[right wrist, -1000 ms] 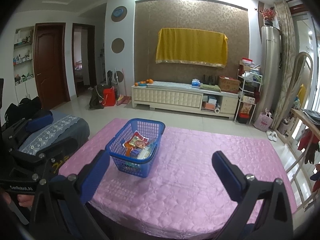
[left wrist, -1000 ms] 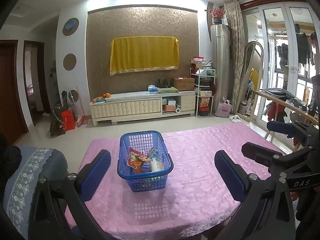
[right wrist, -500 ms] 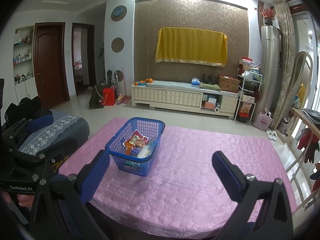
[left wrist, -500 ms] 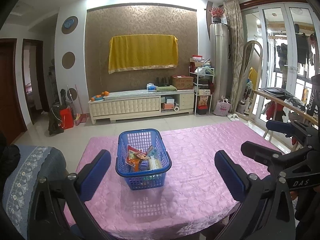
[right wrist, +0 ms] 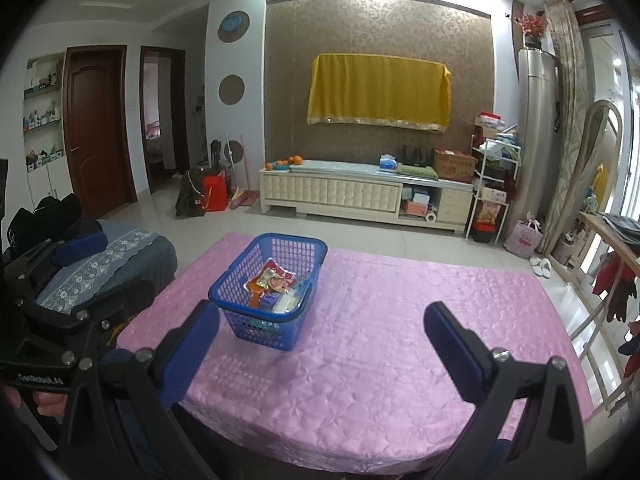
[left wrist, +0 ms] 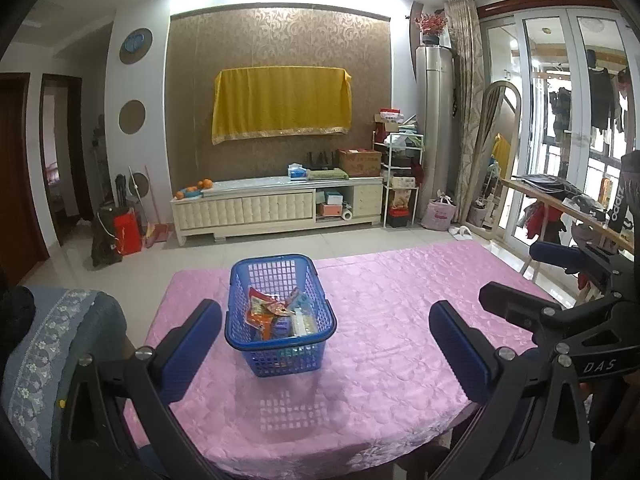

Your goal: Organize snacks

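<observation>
Both pairs of jaws stand wide apart and hold nothing: we keep our left gripper (left wrist: 326, 330) and our right gripper (right wrist: 322, 334) above the near edge of the table. Between the left gripper's blue padded fingers (left wrist: 192, 340) we see the blue plastic mesh basket (left wrist: 280, 316) of colourful snack packets (left wrist: 266, 312), upright on the pink quilted tablecloth (left wrist: 392, 320). Nothing lies between us and it. A grey lace-trimmed cushion (left wrist: 52, 344) sits just left of the table, and a cream TV cabinet (left wrist: 276, 208) stands well beyond.
</observation>
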Demonstrator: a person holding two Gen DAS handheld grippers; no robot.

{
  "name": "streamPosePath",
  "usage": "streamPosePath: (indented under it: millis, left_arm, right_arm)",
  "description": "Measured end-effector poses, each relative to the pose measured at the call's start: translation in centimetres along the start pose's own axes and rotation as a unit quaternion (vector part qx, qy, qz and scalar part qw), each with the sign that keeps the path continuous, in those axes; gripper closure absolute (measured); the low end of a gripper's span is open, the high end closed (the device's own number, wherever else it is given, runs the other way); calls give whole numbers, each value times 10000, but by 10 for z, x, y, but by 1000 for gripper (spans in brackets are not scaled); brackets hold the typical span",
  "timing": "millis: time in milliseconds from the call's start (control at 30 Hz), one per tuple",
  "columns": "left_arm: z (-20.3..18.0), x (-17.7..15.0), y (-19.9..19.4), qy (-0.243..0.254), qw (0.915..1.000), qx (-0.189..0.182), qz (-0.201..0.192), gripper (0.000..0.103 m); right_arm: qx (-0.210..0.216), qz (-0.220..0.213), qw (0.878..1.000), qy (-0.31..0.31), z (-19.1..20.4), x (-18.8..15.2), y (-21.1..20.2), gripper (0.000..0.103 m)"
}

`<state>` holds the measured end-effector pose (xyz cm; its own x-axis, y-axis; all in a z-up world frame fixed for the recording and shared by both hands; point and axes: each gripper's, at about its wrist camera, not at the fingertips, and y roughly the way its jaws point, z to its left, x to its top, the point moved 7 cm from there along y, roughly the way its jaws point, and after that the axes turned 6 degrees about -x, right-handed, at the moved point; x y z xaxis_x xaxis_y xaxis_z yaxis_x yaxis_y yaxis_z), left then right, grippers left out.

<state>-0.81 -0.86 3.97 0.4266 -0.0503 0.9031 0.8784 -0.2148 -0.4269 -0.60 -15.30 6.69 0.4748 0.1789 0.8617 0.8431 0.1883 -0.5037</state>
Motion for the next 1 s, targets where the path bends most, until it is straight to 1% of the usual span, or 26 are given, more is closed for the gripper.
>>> streamPosePath:
  millis: [1000]
  left_arm:
    - [0, -3, -2, -109, 9999, 36, 37, 0]
  right_arm:
    - [-22, -19, 10000, -11, 1, -2, -1, 0]
